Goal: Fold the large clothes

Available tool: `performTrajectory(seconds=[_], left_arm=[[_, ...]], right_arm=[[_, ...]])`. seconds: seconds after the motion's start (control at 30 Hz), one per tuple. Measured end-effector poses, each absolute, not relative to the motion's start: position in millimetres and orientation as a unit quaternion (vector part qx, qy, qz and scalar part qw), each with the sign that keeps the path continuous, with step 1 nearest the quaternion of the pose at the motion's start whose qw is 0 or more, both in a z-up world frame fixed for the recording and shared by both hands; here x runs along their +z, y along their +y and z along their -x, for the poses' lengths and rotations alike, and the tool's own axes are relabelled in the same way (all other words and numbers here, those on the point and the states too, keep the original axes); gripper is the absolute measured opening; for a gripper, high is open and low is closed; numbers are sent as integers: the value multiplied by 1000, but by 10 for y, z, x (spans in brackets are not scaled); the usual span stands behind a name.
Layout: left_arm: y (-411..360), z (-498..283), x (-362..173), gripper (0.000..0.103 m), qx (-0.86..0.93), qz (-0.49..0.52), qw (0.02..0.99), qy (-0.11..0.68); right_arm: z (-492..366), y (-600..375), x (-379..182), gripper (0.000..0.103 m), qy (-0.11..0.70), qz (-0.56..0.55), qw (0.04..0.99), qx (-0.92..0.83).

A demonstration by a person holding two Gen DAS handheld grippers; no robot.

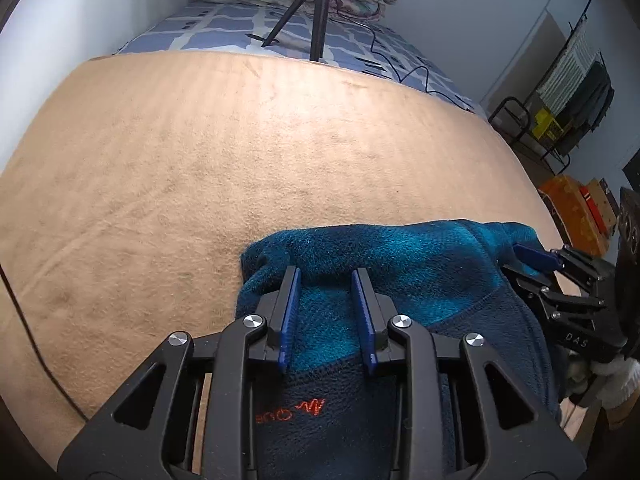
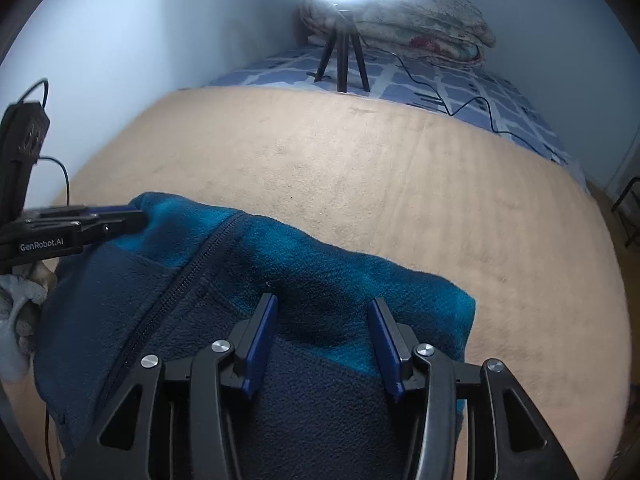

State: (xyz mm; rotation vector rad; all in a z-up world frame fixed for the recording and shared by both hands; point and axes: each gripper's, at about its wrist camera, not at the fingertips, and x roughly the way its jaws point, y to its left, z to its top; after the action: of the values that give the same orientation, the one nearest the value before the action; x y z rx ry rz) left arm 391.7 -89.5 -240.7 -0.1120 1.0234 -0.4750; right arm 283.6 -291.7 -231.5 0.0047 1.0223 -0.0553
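One fleece jacket [image 2: 304,280], one tan blanket [image 1: 240,152], one bed [image 1: 224,32]. One tripod [image 2: 342,56], one folded quilt [image 2: 420,24]. Two hand-held grippers: left [image 1: 326,280], right [image 2: 322,308].

Teal-and-navy fleece [image 2: 320,280] with orange logo [image 1: 292,410] on tan blanket [image 1: 200,160]; blue-checked sheet [image 2: 460,92] beyond; blue pads [image 1: 290,316].

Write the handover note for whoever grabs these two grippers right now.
Left gripper: jaws apart over the blue fleece jacket, pads not pressing it.
Right gripper: jaws apart over the same jacket, nothing held.
The jacket lies bunched at the near edge of the tan blanket, zipper up, lighter lining turned over along its far edge.
Done: one fold seems laid down and released.
Left: the remaining folds, then flatten it.
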Motion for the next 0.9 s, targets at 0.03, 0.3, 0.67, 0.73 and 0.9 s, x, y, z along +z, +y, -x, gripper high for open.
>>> performTrajectory(seconds=[0.03,0.3,0.67,0.73,0.9], left_arm=[[-843,-3891,-2339,29,-228,63,843,484],[-250,-3233,-2149,64,-266,149,820,485],[-31,-3009,-2691,73,-249,169,802,516],[-17,-3007,-2692,73,-250,174,799,518],[200,-3028,-2545,73,-280,239,781,505]], right_arm=[[-2826,-2928,-2263,47,492,-5,870,-24],[-2022,-3154,-1826,81,449,-96,888,20],[-1444,-3398,-2433,77,503,-143,852,8],[-1395,-3402,-2573,77,516,-146,844,7],[-1283,-3490,-2344,78,490,-135,861,19]])
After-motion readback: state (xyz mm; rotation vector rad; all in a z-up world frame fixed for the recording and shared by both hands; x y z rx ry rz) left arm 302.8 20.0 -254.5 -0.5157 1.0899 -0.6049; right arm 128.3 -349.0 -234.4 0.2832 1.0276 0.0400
